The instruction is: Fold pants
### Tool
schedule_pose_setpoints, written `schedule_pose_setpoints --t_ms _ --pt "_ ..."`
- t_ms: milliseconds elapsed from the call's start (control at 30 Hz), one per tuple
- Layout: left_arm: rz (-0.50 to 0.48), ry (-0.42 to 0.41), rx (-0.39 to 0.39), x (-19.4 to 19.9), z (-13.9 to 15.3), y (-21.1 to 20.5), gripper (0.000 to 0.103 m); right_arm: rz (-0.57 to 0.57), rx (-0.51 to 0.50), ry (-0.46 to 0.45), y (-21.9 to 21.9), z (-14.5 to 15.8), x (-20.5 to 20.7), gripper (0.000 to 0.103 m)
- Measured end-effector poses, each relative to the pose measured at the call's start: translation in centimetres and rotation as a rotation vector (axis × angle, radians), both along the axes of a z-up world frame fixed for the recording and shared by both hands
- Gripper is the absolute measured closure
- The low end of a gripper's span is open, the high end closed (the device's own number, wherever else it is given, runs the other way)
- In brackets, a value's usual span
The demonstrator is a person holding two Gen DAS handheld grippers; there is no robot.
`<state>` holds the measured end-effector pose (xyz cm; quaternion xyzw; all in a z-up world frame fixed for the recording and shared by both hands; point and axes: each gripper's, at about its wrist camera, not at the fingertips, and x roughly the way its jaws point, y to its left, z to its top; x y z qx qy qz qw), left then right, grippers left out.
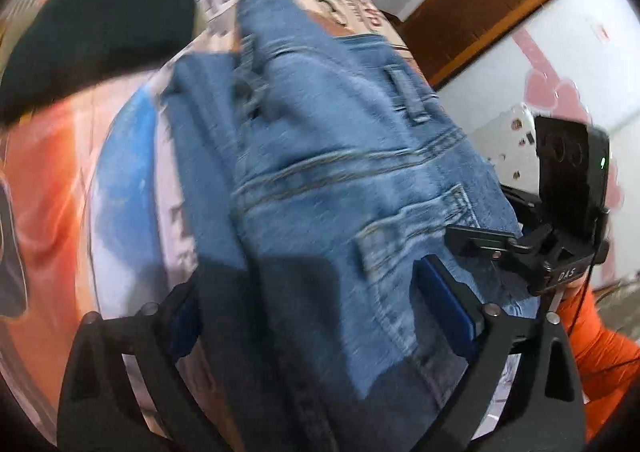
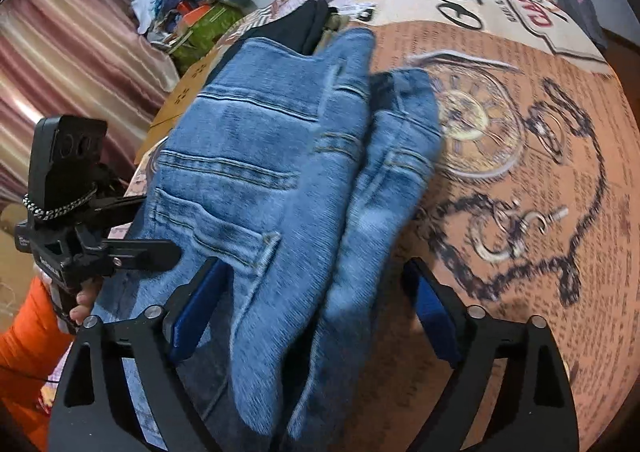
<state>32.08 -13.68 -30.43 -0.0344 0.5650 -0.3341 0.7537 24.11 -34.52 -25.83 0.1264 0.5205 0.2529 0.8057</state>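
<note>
A printed bedspread (image 2: 520,124) in tan, orange and cream, with drawn pocket watches, chains and lettering, covers the whole work surface. On it, in the middle, lie the blue denim pants (image 2: 280,156), bunched into thick folds with seams, a belt loop and a pocket corner showing; their near end runs toward both cameras. Beyond the pants, at the far edge, sits a folded black cloth (image 1: 96,36).

The left gripper (image 1: 316,304) has its black arms and blue pads spread wide, the denim running between them; whether either pad touches it cannot be told through the blur. The right gripper (image 2: 320,304) is likewise spread wide, both blue pads standing clear of the fold lying between them. In the right wrist view an orange sleeve (image 2: 24,364) shows at the near left.
</note>
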Motion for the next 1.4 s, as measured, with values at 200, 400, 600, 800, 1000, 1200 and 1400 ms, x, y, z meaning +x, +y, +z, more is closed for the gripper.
schedule_pose_setpoints --t_ms 200,400,600,800,1000,1200,1400 --pt "-0.008 -0.106 0.066 -0.5 2.0 -1.5 0.029 0.024 -0.058 -0.071 1.6 1.6 -0.1 0.054" --pt "0.020 -0.164 0.059 -0.4 4.4 -0.3 0.039 0.013 -0.079 -0.140 2.1 3.2 -0.2 0.067" --pt "0.043 -0.296 0.070 -0.9 8.4 1.2 0.040 0.015 -0.084 -0.205 2.8 5.8 0.5 0.069" --pt "0.079 -0.394 0.045 0.5 12.1 3.3 0.042 0.017 -0.100 -0.298 4.2 9.1 2.7 0.071" --pt "0.121 -0.456 0.018 3.4 14.9 5.8 0.043 0.033 -0.122 -0.392 6.1 12.2 5.4 0.072" --pt "0.143 -0.485 0.008 7.7 17.0 7.9 0.043 0.041 -0.125 -0.454 8.2 13.7 9.6 0.072" --pt "0.154 -0.494 0.018 12.6 17.2 10.1 0.043 0.045 -0.107 -0.463 9.8 13.6 14.2 0.072"
